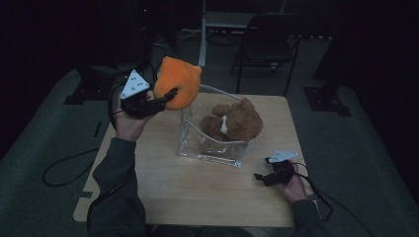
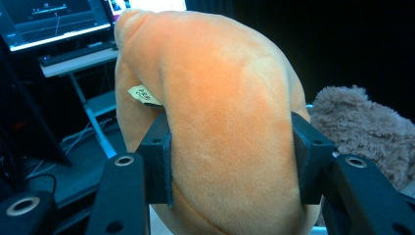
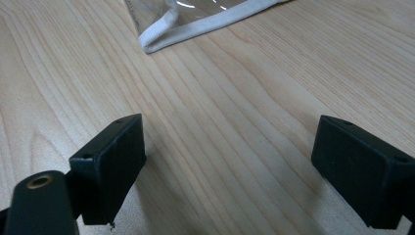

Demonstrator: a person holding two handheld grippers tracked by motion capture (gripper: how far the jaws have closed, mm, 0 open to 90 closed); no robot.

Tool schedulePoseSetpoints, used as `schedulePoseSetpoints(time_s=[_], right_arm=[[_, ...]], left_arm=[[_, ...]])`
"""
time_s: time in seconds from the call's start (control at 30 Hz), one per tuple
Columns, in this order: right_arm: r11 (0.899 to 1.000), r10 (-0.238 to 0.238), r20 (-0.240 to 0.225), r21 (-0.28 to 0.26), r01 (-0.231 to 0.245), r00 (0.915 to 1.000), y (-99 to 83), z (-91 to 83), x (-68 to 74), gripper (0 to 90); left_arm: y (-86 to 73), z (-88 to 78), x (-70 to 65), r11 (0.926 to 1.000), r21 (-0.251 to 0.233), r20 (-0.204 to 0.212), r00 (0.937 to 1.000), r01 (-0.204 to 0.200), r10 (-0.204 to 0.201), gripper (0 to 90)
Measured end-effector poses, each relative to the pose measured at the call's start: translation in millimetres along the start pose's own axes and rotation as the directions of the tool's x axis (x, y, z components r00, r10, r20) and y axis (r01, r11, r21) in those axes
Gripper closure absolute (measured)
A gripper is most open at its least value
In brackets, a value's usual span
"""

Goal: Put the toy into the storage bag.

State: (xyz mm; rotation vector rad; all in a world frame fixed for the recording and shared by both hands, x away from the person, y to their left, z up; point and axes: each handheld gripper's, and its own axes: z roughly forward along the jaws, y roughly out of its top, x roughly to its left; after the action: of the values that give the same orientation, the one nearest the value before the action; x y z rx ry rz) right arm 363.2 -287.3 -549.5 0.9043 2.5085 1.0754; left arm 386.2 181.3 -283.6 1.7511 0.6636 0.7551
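An orange plush toy (image 1: 179,81) hangs in the air left of and above a clear plastic bag (image 1: 190,136) that stands open on the table. My left gripper (image 1: 168,97) is shut on the orange plush (image 2: 230,122); both pads press into its sides, and a small yellow tag (image 2: 143,94) sticks out by the left pad. A brown plush toy (image 1: 237,121) lies inside the bag and appears behind the orange one as brown fur (image 2: 362,127). Low on the table at the right, my right gripper (image 1: 262,177) (image 3: 235,171) stands open with bare wood between its jaws.
The wooden table (image 1: 197,192) has free room in front of the bag. The bag's white-edged corner (image 3: 161,39) lies just ahead of the right gripper. A folding chair (image 1: 267,44) stands behind the table. A desk with a monitor (image 2: 54,19) is off to the left.
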Motion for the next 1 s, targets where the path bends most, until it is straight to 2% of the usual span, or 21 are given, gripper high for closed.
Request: schedulePoseSetpoints(time_s=[1.0], right_arm=[[1.000, 0.000, 0.000, 0.000, 0.000, 1.0000, 0.0, 0.0, 0.0, 12.0]], left_arm=[[11.2, 9.7, -17.4, 0.9992, -0.034, 0.050, 0.9985, -0.020, 0.022, 47.2]])
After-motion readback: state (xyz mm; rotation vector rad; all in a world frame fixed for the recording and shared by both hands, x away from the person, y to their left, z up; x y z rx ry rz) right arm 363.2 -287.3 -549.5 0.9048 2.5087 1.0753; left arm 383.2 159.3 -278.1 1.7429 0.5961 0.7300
